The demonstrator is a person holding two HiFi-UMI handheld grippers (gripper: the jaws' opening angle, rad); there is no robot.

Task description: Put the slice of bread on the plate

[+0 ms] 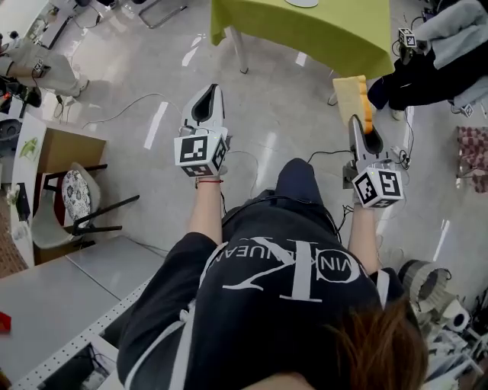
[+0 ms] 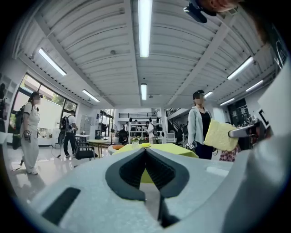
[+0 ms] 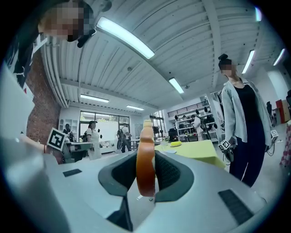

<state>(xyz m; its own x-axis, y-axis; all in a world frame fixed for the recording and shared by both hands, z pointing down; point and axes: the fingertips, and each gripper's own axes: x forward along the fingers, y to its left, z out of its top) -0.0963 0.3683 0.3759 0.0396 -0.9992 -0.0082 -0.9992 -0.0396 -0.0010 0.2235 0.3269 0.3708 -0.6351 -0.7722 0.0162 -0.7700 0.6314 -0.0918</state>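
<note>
My right gripper is shut on a slice of bread, pale yellow with an orange crust, held level over the floor short of the green table. In the right gripper view the bread stands edge-on between the pads. The left gripper view shows its flat face out to the right. A white plate peeks in at the table's far edge. My left gripper is shut and empty, its jaws meeting at the tip.
A person in a grey jacket stands to the right of the green table, holding a marker cube. A chair and a cardboard box stand at the left, with cables on the floor. A grey table is at lower left.
</note>
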